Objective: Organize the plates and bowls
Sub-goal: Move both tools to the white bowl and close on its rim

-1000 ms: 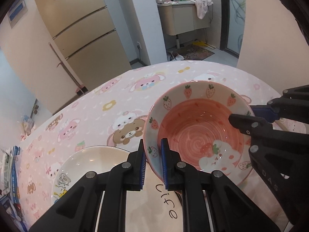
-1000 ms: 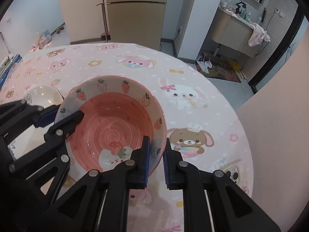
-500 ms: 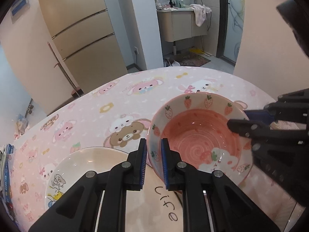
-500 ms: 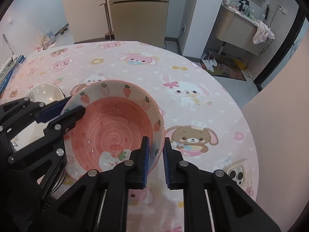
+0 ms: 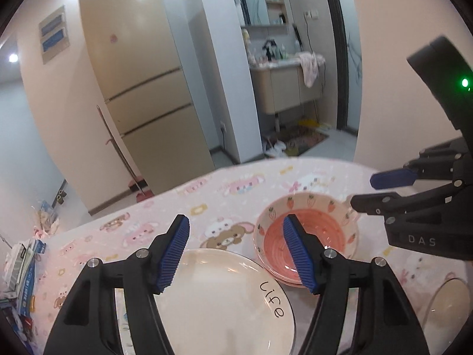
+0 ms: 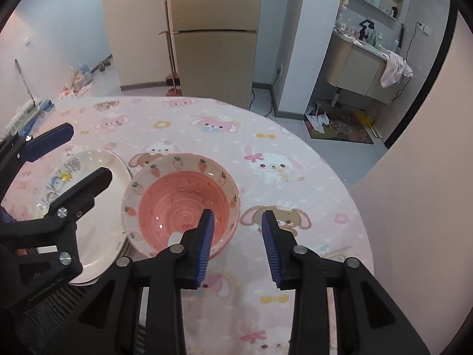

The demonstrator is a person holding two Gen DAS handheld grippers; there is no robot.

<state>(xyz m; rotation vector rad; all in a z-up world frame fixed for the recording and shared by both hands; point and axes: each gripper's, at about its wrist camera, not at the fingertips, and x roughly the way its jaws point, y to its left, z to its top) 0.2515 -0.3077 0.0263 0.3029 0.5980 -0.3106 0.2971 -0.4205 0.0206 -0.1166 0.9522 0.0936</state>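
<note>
A pink strawberry bowl [image 6: 180, 204] rests on the pink cartoon tablecloth; it also shows in the left wrist view [image 5: 307, 236]. A cream plate marked "Life" [image 5: 218, 301] lies just left of it, seen in the right wrist view [image 6: 97, 207] with its edge under the bowl's rim. My left gripper [image 5: 236, 254] is open and empty, raised above the plate and the bowl's left rim. My right gripper [image 6: 236, 245] is open and empty, raised over the bowl's near right rim. Each gripper shows in the other's view.
The round table's edge [image 6: 340, 177] curves close on the right. A clear glass dish [image 5: 449, 298] sits at the lower right of the left wrist view. A fridge [image 6: 215, 35] and a washbasin cabinet [image 6: 360, 71] stand beyond the table.
Both grippers opened and let go of the bowl's rim, then rose and drew back. The bowl now rests on the table beside the plate.
</note>
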